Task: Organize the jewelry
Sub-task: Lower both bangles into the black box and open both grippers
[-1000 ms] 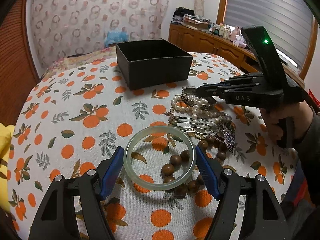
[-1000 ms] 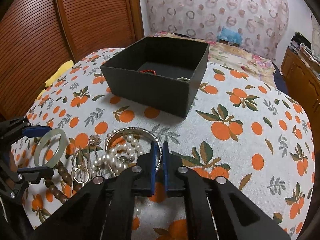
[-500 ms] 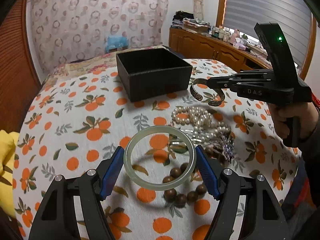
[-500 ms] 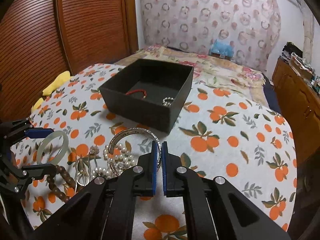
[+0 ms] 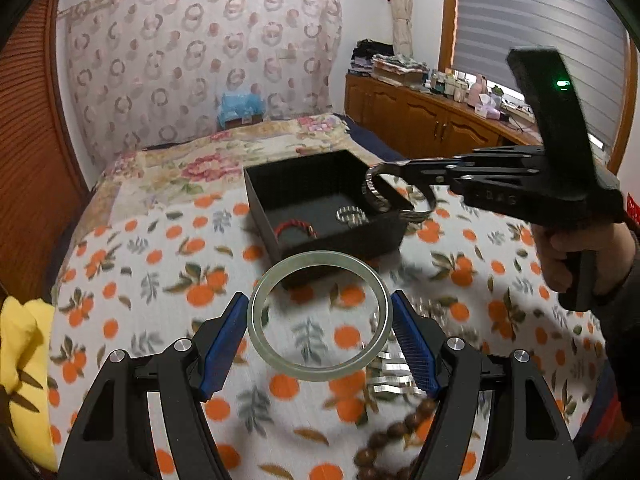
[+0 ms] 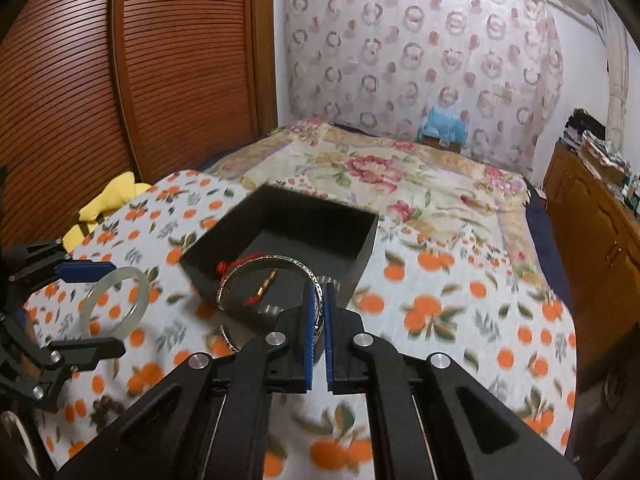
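Note:
My left gripper (image 5: 318, 316) is shut on a pale green jade bangle (image 5: 320, 258) and holds it in the air, short of the black box (image 5: 264, 216). My right gripper (image 6: 318, 312) is shut on a silver cuff bangle (image 6: 276, 260) and holds it over the near right corner of the black box (image 6: 360, 256). The same cuff (image 5: 374, 192) shows in the left wrist view. Inside the box lie a red cord bracelet (image 5: 294, 227) and a small silver ring piece (image 5: 351, 215). A brown bead bracelet (image 5: 394, 436) and silver hair clips (image 5: 390, 376) lie on the cloth below my left gripper.
The orange-print cloth (image 5: 132, 280) covers the table. A yellow cloth (image 5: 24, 344) lies at its left edge. A bed with a floral cover (image 6: 400, 176) stands behind the table, and a wooden cabinet (image 5: 424, 120) stands at the right.
Both grippers have risen and moved toward the black box with their bangles. The silver cuff has gone from the cloth by the pearls to above the box's corner.

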A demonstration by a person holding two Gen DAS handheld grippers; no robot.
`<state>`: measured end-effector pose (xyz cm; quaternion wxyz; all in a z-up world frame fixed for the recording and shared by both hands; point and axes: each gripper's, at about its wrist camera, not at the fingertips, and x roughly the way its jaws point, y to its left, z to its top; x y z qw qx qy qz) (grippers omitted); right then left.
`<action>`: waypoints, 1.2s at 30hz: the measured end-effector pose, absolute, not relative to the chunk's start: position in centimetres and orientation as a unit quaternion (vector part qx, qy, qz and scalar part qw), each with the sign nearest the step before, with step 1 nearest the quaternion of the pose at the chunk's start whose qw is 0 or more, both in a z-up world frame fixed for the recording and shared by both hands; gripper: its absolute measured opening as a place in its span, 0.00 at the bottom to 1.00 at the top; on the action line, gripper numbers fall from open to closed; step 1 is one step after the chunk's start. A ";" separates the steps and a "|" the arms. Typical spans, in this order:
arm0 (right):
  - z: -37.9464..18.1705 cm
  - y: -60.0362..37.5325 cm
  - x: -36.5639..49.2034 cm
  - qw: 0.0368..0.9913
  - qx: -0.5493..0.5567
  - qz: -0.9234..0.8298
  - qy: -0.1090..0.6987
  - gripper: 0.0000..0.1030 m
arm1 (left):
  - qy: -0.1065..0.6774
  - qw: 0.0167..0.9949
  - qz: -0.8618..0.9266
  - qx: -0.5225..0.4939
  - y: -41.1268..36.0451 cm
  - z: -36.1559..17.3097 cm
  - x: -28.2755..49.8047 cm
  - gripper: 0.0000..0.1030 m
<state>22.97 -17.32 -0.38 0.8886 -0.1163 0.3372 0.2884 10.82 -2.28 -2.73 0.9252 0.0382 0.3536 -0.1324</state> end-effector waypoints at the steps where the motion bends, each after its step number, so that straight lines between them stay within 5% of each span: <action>1: -0.4 -16.9 23.7 0.889 -0.121 0.289 0.335 0.05 | 0.352 0.926 -0.132 0.039 -2.3 -2.6 11.2 0.67; 36: -1.5 -20.1 29.9 0.893 -0.030 0.294 0.339 0.10 | 0.367 0.917 -0.124 0.091 -5.3 -2.7 23.4 0.67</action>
